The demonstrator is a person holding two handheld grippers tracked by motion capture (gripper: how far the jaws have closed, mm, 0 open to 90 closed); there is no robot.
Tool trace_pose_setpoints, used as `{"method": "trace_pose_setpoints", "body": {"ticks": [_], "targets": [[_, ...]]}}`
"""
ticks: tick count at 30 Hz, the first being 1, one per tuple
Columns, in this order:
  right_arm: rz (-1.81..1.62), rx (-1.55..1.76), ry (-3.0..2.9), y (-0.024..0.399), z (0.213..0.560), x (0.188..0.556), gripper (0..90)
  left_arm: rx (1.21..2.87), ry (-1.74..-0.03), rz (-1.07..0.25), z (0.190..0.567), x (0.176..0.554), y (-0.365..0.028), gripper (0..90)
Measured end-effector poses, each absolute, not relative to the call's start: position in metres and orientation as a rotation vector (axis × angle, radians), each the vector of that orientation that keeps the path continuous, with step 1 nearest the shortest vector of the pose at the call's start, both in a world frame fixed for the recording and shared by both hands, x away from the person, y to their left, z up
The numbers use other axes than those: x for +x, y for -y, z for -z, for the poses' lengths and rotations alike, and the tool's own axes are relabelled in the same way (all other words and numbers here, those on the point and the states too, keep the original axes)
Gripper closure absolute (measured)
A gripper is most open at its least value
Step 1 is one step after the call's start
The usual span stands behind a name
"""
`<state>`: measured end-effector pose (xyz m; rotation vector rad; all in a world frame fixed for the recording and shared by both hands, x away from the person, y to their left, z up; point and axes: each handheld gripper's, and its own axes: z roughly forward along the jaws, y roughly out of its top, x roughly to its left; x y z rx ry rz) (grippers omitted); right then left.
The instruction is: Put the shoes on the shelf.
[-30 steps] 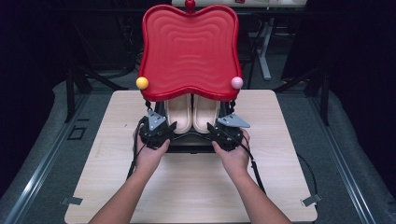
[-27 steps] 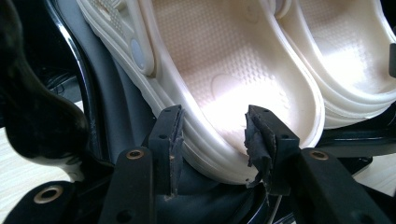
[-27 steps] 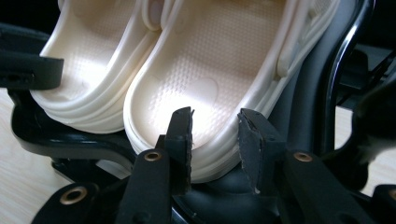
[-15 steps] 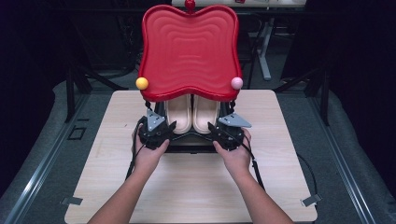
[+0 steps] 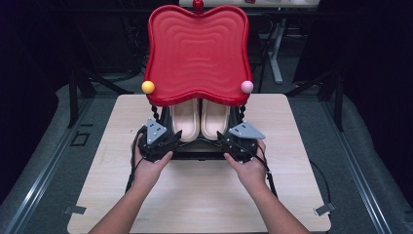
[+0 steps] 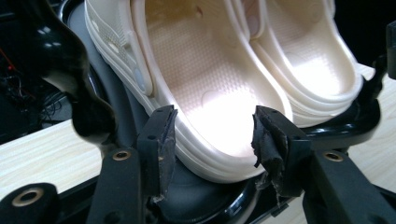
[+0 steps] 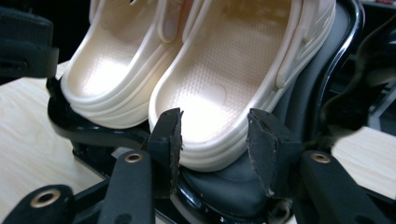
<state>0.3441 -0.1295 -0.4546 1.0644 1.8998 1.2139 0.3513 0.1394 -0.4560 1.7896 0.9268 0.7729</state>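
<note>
1. High view is showing two cream clogs (image 5: 200, 119) lying side by side, heels toward the person, on the black lower shelf (image 5: 197, 151) of one small rack, under its one red wavy top tray (image 5: 197, 51).
2. Two round knobs are sitting at the tray's front corners: one yellow knob (image 5: 148, 87) and one pink knob (image 5: 247, 87).
3. Two hands are working at the shelf's front edge, the left gripper (image 5: 171, 138) at the left clog's heel (image 6: 219, 158) and the right gripper (image 5: 223, 138) at the right clog's heel (image 7: 210, 149).
4. Left gripper's jaws have just been opening; they are standing apart with the heel between them, pads not pressing.
5. Right gripper's jaws have also just been opening, straddling the other heel without clamping it.
6. Wooden table (image 5: 204, 195) is lying bare in front of the rack, giving room to pull back; the rack is standing near the far edge.
</note>
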Motion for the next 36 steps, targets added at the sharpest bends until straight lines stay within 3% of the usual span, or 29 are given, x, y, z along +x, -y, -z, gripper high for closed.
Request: {"method": "trace_pose_setpoints", "body": {"ticks": [20, 36], "targets": [[-1.166, 1.029, -1.949, 0.159, 0.463, 0.307, 48.4, 1.834, -0.957, -0.758, 0.474, 0.316, -0.187, 44.7], [-1.128, 1.104, -1.970, 0.198, 0.495, 0.275, 47.6, 1.853, -1.040, -0.717, 0.503, 0.291, -0.215, 42.7]]}}
